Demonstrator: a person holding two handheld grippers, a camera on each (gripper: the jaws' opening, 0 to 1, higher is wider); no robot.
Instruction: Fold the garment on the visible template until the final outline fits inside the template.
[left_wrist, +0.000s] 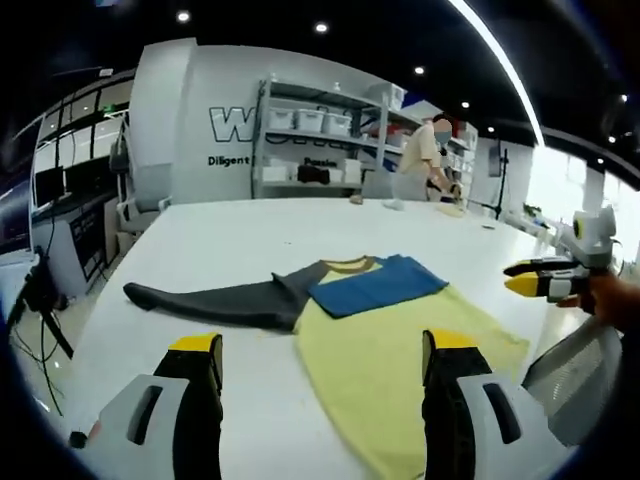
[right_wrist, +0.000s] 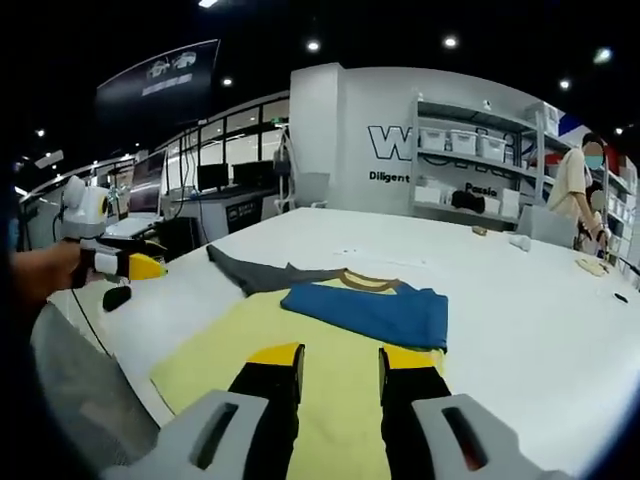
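A long-sleeved garment lies flat on the white table (left_wrist: 230, 240). Its body is yellow (left_wrist: 390, 370), one dark grey sleeve (left_wrist: 215, 300) stretches out to the left, and the blue sleeve (left_wrist: 375, 283) is folded across the chest. My left gripper (left_wrist: 322, 345) hovers open over the near edge of the yellow body, holding nothing. The right gripper (left_wrist: 522, 278) comes in from the right, held by a hand. In the right gripper view the yellow body (right_wrist: 250, 340) and blue sleeve (right_wrist: 375, 310) lie ahead of my right gripper (right_wrist: 340, 355), which is open and empty. The left gripper (right_wrist: 130, 265) shows at the left.
A person (left_wrist: 425, 160) stands at the table's far end near small items (left_wrist: 450, 210). Shelves with bins (left_wrist: 320, 145) line the back wall. Desks with monitors (right_wrist: 215, 190) stand off to one side. A mesh chair back (left_wrist: 575, 370) is close to the near table edge.
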